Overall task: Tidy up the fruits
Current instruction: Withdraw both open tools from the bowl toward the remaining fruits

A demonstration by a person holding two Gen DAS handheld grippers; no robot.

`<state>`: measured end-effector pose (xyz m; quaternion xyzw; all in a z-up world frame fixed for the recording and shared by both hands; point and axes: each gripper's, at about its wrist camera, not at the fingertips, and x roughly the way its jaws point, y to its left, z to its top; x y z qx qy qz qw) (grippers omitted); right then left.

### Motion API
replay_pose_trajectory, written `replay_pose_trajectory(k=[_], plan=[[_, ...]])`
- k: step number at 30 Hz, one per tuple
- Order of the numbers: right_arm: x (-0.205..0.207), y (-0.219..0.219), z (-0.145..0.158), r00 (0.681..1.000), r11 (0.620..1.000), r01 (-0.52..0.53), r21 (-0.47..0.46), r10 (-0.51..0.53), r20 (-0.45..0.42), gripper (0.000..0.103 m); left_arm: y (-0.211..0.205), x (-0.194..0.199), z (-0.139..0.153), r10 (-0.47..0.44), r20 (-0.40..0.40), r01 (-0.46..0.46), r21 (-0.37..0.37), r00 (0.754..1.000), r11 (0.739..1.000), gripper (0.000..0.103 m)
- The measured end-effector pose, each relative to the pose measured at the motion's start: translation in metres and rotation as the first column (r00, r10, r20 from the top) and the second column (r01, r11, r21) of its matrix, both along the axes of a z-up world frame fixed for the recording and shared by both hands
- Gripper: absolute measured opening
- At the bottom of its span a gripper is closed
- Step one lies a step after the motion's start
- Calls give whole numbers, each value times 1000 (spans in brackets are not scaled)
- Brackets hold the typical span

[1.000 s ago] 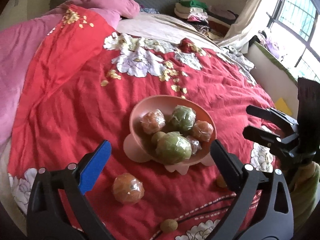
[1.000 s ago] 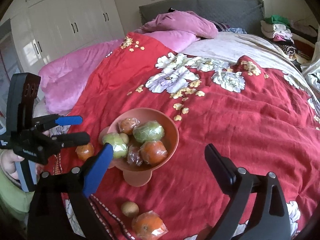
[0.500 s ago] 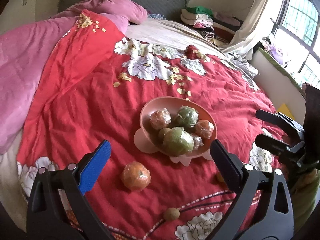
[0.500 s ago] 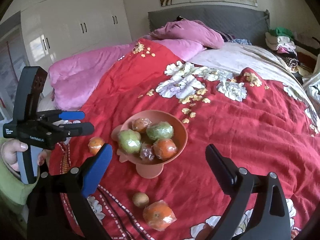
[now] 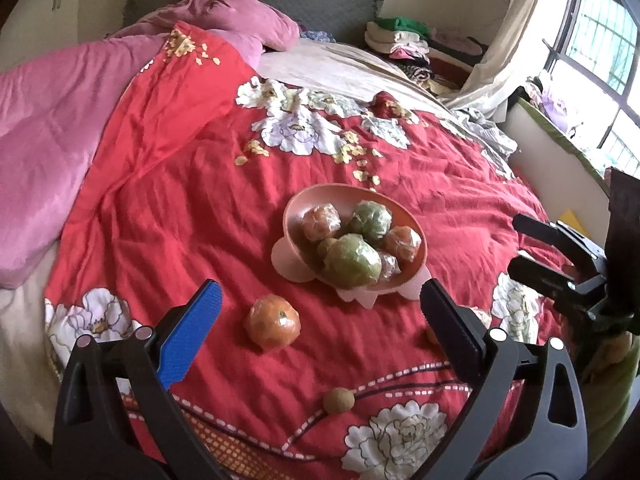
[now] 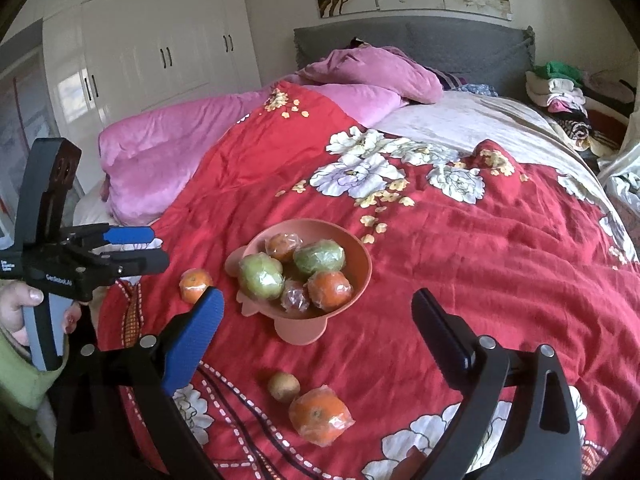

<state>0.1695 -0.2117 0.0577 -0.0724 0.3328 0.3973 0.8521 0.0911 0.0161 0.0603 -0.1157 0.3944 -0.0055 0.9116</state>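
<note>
A pink footed bowl [image 5: 320, 192] stands on the red flowered bedspread and holds several plastic-wrapped oranges and green fruits. On the cover in front of it lie a wrapped orange [image 5: 273, 322] and a small brown fruit [image 5: 338, 400]. My left gripper [image 5: 320, 292] hovers open and empty above them, short of the bowl. In the right wrist view the bowl [image 6: 352, 240] has a second wrapped orange [image 6: 320, 414] and a small brown fruit [image 6: 283, 386] in front of it, and the first orange [image 6: 195, 285] to its left. My right gripper [image 6: 316, 300] is open and empty. Each view shows the other gripper [image 5: 516, 244] [image 6: 160, 247] held at the side.
A pink quilt [image 5: 48, 128] is bunched along the left of the bed. Folded clothes [image 5: 400, 38] are stacked at the far right by the grey headboard [image 6: 440, 40]. A window [image 5: 592, 52] is on the right, white wardrobes [image 6: 152, 48] on the left. A hand [image 6: 16, 304] holds the left gripper.
Both grippers have drawn back and up from the bowl, so it looks smaller and more of the bed shows. The fruits have not moved, and both grippers stay open.
</note>
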Motion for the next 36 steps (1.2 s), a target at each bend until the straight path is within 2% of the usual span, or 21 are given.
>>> replay_pose_trajectory(k=[21, 36], plan=[[-23, -17, -8, 999, 999, 40, -9, -40, 0, 97, -23, -15, -7, -55, -12, 56, 26, 998, 998, 93], [-35, -12, -22, 1000, 997, 20, -68, -20, 3, 98, -26, -23, -13, -62, -26, 63, 26, 998, 998, 93]])
